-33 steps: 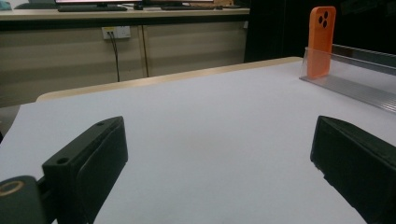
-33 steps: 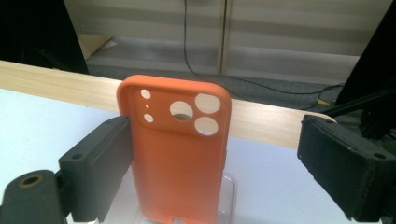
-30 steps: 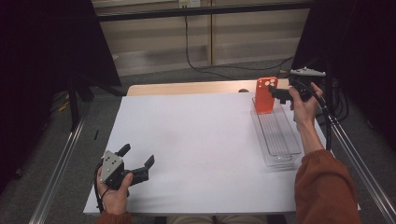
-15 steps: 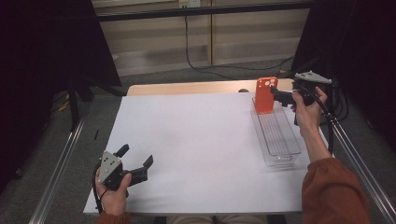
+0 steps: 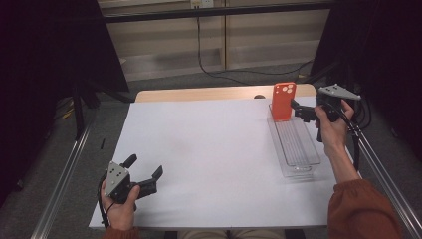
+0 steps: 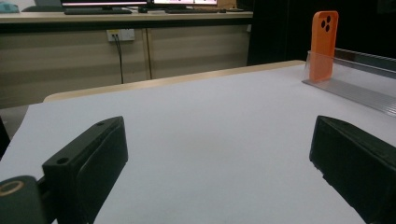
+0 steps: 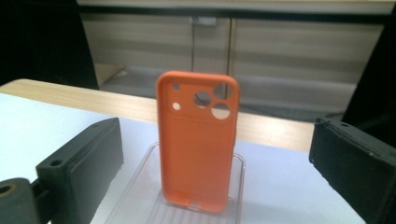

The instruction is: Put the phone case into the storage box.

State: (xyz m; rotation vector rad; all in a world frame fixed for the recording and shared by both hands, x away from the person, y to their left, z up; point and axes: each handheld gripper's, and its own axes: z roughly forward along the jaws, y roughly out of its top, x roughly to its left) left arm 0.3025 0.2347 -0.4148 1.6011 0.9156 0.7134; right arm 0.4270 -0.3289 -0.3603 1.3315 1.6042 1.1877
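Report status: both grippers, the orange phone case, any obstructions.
Right gripper jaws just opened, clear of the orange phone case. Case upright in clear rack. Left gripper open, low over the table. Nothing in the way.

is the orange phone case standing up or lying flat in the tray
Standing upright: the orange phone case rests on its bottom edge at the far end of the clear tray, camera cutouts on top.
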